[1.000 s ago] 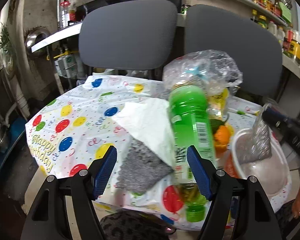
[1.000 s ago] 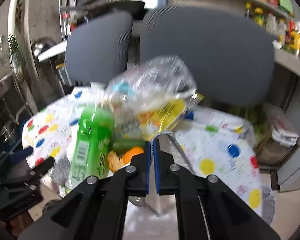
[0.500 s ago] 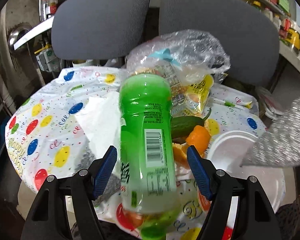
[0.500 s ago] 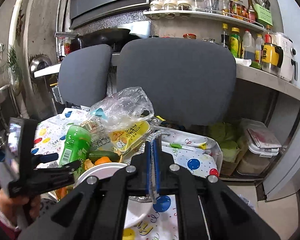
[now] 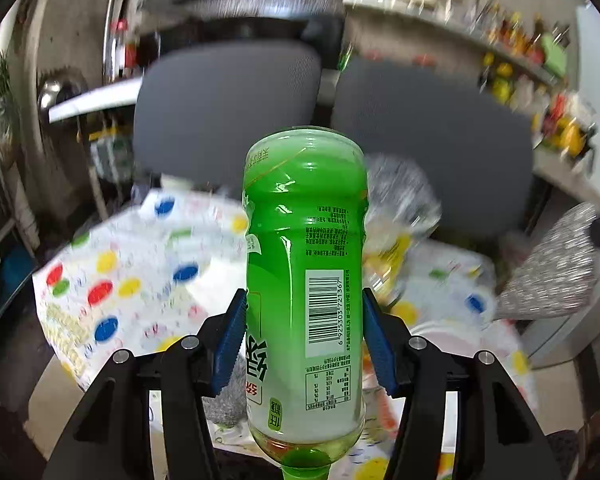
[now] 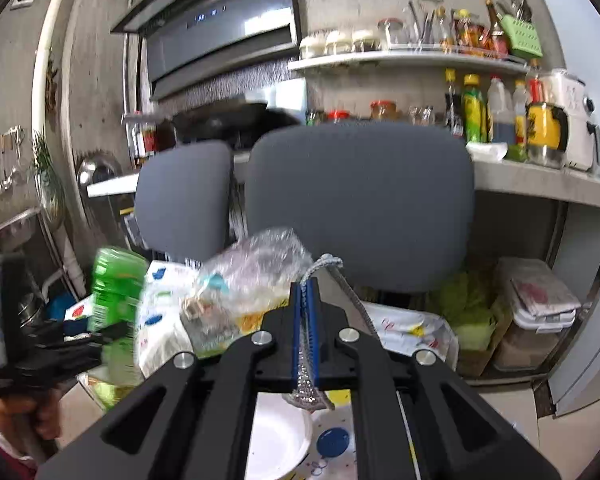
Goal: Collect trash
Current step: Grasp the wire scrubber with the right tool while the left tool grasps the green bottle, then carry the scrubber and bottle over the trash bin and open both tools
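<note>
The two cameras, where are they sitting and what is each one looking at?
Left wrist: sits on the left gripper, looking along its blue fingers at the green bottle they clamp, table and chairs beyond.
Right wrist: sits on the right gripper, shut on a silver cloth, facing chairs and shelf; the person's hand shows at the left edge.
Both share: bottle, cloth, chairs, plastic bag.

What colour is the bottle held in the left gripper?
Bright green, with a white barcode panel; the bottle shows best in the left wrist view.
</note>
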Available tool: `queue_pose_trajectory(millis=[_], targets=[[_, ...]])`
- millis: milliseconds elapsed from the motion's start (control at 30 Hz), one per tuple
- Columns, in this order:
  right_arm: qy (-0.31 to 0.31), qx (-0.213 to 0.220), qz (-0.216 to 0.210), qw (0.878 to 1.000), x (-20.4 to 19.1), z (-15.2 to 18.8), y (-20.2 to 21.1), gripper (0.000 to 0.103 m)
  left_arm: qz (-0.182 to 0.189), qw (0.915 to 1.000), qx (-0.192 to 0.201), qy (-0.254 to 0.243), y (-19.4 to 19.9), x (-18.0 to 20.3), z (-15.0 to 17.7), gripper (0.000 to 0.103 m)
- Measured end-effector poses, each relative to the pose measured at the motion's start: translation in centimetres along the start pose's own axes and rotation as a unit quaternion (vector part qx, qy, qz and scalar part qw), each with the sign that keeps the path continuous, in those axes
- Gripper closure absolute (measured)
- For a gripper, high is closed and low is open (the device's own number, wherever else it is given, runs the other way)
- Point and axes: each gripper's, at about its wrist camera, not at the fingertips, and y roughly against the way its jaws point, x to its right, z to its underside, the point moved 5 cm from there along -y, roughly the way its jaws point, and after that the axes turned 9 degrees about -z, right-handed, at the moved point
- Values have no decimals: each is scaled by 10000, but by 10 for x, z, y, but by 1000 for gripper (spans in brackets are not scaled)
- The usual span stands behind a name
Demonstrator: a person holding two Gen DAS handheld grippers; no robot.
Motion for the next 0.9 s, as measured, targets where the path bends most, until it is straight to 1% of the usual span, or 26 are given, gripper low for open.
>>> queue_pose_trajectory(millis=[100, 167, 200, 233, 300, 367, 433, 500, 533, 600, 667, 767, 900], targets=[[-58, 136, 155, 9998, 13, -6, 20, 99, 365, 9986, 379, -11, 36, 11, -20, 47], [-124, 183, 369, 9991, 28, -5, 37, 99, 722, 9959, 532, -133, 53, 34, -29, 47], [-153, 183, 462, 9986, 36, -3, 43, 99, 867, 9945, 558, -192, 57, 45, -31, 47], [-199, 187, 582, 9979, 47, 1, 53, 99, 1097, 9920, 562, -274, 60, 64, -32, 47], [-315, 130, 917, 9952, 73, 13, 75, 99, 1506, 9865, 458, -447, 61, 102, -27, 47], [-422, 51, 1172, 9922, 94, 25, 90, 99, 1919, 9789, 274, -648, 60, 149, -17, 47], [-580, -105, 1520, 9866, 121, 45, 111, 99, 2292, 9697, 45, -847, 52, 199, -1, 47], [-749, -302, 1832, 9797, 148, 66, 126, 99, 2555, 9615, -176, -997, 44, 241, 14, 47], [-856, -398, 1973, 9758, 163, 78, 134, 99, 2708, 9553, -287, -1148, 38, 271, 26, 47], [-1041, -573, 2161, 9691, 186, 97, 146, 99, 2830, 9493, -374, -1319, 31, 307, 42, 47], [-1229, -791, 2281, 9626, 209, 119, 151, 99, 2979, 9412, -540, -1501, 22, 347, 61, 47], [-1416, -1075, 2306, 9567, 229, 147, 147, 99, 3103, 9326, -846, -1639, 4, 381, 88, 47], [-1639, -1389, 2163, 9524, 251, 178, 126, 99, 3012, 9278, -1267, -1802, -26, 413, 120, 46]])
